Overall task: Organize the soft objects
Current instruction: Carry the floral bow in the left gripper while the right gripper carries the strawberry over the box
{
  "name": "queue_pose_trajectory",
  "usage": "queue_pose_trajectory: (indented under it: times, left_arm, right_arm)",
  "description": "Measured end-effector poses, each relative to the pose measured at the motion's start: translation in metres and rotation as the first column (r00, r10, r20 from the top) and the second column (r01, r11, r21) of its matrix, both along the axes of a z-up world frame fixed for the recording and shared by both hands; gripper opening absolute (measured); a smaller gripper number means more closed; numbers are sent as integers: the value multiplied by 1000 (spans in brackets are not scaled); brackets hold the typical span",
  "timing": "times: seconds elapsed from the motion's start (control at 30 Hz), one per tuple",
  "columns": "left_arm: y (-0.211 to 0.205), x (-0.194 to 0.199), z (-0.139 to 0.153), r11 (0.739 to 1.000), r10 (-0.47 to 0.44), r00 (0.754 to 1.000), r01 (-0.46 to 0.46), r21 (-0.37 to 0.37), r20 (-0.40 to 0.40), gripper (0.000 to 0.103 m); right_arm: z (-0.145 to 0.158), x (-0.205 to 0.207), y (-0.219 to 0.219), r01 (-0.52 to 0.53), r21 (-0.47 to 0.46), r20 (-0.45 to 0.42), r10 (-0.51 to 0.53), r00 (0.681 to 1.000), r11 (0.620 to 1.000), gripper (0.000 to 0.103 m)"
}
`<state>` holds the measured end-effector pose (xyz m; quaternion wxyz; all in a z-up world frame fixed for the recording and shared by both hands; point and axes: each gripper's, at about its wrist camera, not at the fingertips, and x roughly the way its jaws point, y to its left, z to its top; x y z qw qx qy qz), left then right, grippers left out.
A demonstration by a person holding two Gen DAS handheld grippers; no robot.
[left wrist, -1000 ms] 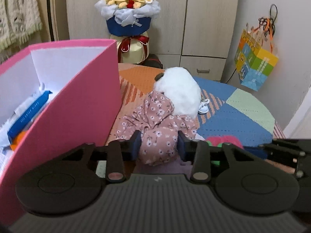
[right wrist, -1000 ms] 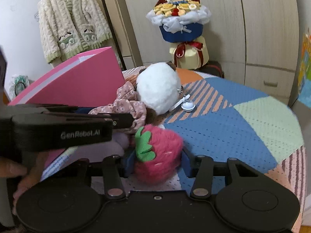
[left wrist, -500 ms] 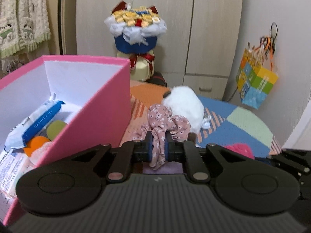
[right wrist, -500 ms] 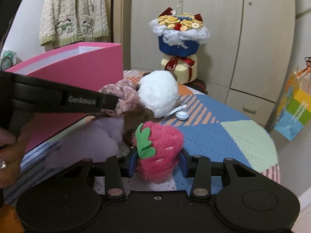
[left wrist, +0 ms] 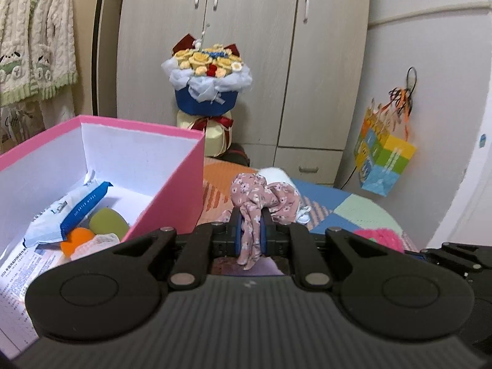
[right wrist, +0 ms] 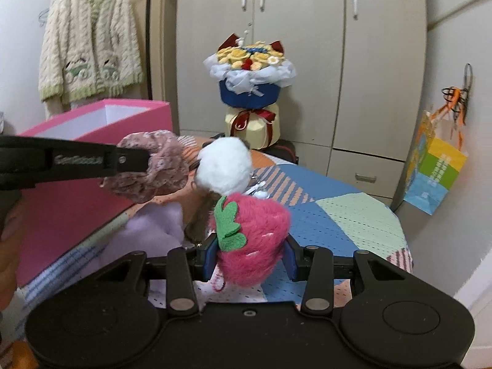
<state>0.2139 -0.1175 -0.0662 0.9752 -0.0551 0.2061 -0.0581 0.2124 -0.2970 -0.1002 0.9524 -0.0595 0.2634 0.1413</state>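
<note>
A round table (right wrist: 363, 215) is covered by a patchwork cloth of blue, green and striped orange. On it, left of the tongs, a pink box (right wrist: 77, 190) is set; ahead of them a white plush ball (right wrist: 224, 166) and a lilac soft item (right wrist: 150, 230) are seen.

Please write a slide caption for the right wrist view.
Right gripper holds a plush strawberry; left gripper holds a floral scrunchie.

Soft, even indoor light is filling both views, w/ no hard shadows and no strong glare showing. Fisheye distortion is bending the wardrobe (left wrist: 252, 61) doors and walls toward the edges, and dark vignetting is cutting the corners of the right wrist view. Slight motion blur is softening the gift bag (right wrist: 436, 166) and nearby fabric edges.
</note>
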Motion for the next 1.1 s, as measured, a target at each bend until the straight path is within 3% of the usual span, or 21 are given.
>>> queue_pose_trajectory:
  times: [0.2,0.63,0.77,1.0,1.1]
  left_arm:
    - [6,-22,11,999,-35,999,35,-15,30,10]
    - [15,-72,11,990,-138,990,138,-40,4,10]
    - [15,-88,8,985,-172,985,172,-18,-3,10]
    - [20,-120,12,951,-306,951,303,-53,-53,10]
    - [26,-133,17,938,-344,937,341,-55,-67,10]
  right_arm:
    - [7,-16,-2,23,10,1,-23,1000,1000,47]
    - [6,-58,-1,111,-3,-64,-111,992,994,47]
    - [6,-76,4,110,-7,-66,-110,992,994,47]
    - [10,-105,15,109,-4,-87,-109,990,994,47]
    - [20,-126,19,64,18,-80,-62,995,998,47]
